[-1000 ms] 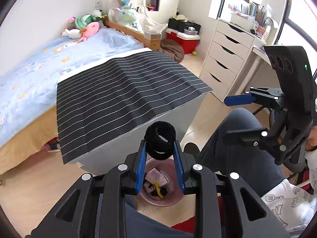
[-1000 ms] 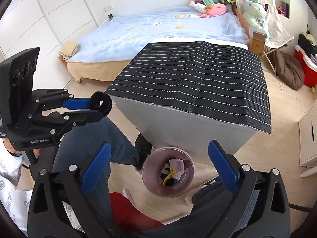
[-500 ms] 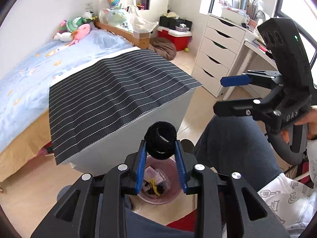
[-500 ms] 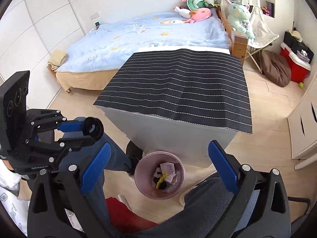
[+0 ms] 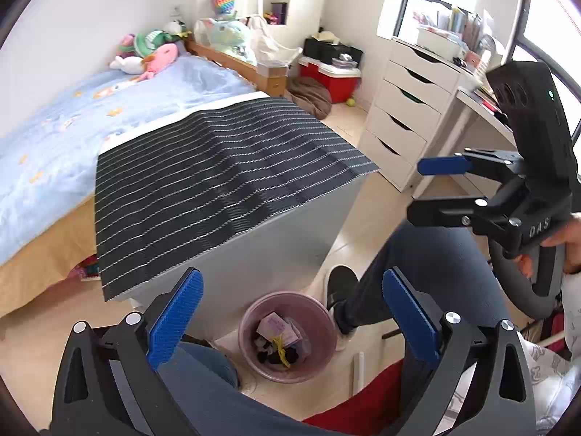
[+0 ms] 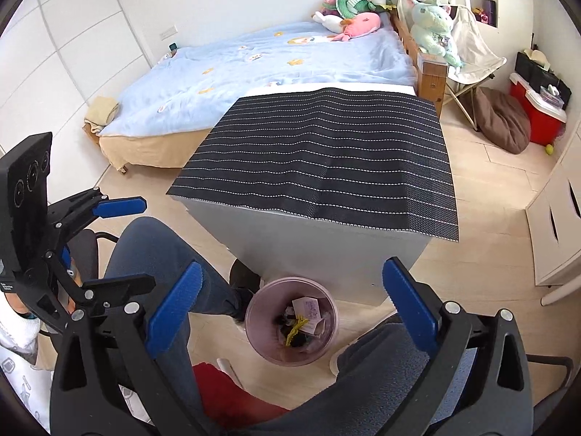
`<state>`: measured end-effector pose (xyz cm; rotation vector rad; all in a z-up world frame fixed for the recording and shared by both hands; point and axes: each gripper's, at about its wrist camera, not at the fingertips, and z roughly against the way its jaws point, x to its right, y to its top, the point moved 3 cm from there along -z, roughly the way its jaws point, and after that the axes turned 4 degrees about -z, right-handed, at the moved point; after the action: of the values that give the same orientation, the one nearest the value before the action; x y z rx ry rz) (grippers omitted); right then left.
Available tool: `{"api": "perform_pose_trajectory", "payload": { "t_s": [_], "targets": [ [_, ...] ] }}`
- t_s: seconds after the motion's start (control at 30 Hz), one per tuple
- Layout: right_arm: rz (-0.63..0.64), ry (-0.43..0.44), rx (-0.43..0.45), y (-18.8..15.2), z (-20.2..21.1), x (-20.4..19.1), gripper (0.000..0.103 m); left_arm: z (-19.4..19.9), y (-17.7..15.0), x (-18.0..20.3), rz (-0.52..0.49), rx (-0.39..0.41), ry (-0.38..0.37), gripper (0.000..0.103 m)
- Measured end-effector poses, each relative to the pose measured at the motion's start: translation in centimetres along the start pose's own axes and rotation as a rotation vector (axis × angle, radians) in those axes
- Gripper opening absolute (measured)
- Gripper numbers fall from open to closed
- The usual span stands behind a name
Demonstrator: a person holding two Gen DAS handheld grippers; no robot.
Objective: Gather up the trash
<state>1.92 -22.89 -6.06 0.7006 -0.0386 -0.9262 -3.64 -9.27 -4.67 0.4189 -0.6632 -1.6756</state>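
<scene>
A pink waste bin (image 5: 324, 315) stands on the floor against the front of a grey table, holding paper scraps, a yellow bit and dark pieces. My left gripper (image 5: 290, 279) hangs right over it; its jaws are opening wide and nothing is between them. In the right wrist view the same bin (image 6: 255, 330) sits below my right gripper (image 6: 293, 269), which is open and empty. The left gripper (image 6: 141, 243) shows at that view's left edge, and the right gripper (image 5: 414, 190) at the right of the left wrist view. No black ring can be made out apart from the dark pieces in the bin.
A black striped mat (image 5: 218, 181) covers the grey table. A person's legs in dark trousers (image 5: 428, 254) flank the bin. Behind are a bed with a blue cover (image 6: 272, 61), a white drawer unit (image 5: 410, 109) and a red cooler (image 5: 330, 76).
The left gripper's jaws have sprung wide apart, and the black ring they clamped is gone from between them. The right gripper has barely shifted.
</scene>
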Motion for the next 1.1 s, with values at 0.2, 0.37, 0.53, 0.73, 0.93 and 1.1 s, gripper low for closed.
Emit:
{"api": "perform_pose_trajectory", "payload": {
  "t_s": [0.2, 0.37, 0.53, 0.73, 0.93, 1.1],
  "targets": [
    [0.004, -0.013, 0.009, 0.4, 0.2, -0.1, 0.098, 0.5, 0.6, -1.3, 0.04, 0.022, 0.025, 0.095],
    [0.015, -0.023, 0.038, 1.5, 0.7, -0.4, 0.098, 1.0, 1.7, -2.6, 0.07, 0.039, 0.056, 0.095],
    [0.04, -0.03, 0.075, 3.4, 1.3, -0.9, 0.098, 1.6, 3.3, -3.9, 0.083, 0.076, 0.083, 0.095],
    [0.062, -0.043, 0.13, 6.1, 1.8, -1.4, 0.098, 2.1, 5.4, -5.1, 0.068, 0.119, 0.121, 0.096],
    [0.074, -0.034, 0.16, 8.3, 1.9, -1.6, 0.098, 2.0, 7.0, -6.3, 0.076, 0.144, 0.117, 0.097],
    [0.081, -0.021, 0.163, 9.2, 1.7, -1.9, 0.098, 1.3, 7.6, -7.0, 0.104, 0.139, 0.08, 0.097]
  ]
}}
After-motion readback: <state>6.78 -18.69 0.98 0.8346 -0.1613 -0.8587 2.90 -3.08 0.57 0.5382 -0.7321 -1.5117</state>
